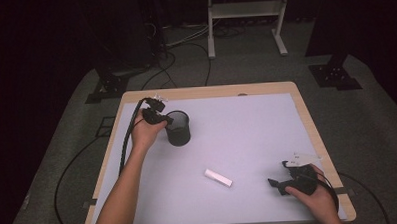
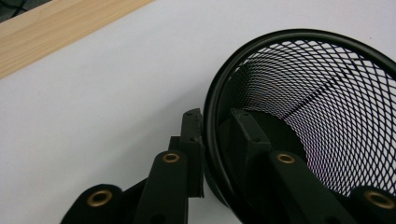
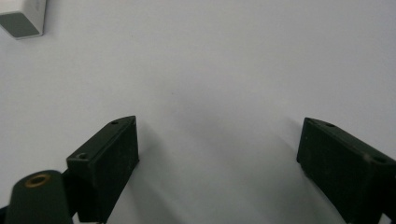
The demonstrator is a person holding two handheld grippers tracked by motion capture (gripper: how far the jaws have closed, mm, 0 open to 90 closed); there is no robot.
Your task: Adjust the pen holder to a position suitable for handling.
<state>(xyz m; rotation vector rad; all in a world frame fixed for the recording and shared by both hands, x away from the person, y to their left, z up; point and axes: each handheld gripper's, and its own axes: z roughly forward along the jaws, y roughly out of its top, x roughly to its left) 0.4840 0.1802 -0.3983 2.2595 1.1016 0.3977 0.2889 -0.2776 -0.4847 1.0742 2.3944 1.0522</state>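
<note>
While the tabletop carries just two loose things, the work in hand looks like getting the block into the cup.

Cup: black mesh, upright, far-left part of the tabletop. Left tongs are clenched on its rim; in the left gripper view one jaw sits outside the wall and one inside, the rim pinched between them.

Right tongs: near-right, resting low over bare tabletop, jaws spread wide, nothing between them (right gripper view).

Block: small, white, lying flat near the middle of the near half, between the two hands. Its corner shows at the top left of the right gripper view.

Key relation: the block lies to the left of the right tongs, near but not touching, and well apart from the cup. Its long axis runs from far-left to near-right. Right hand is nearer. Judgement: the free right tongs should take the block across its short side.
</note>
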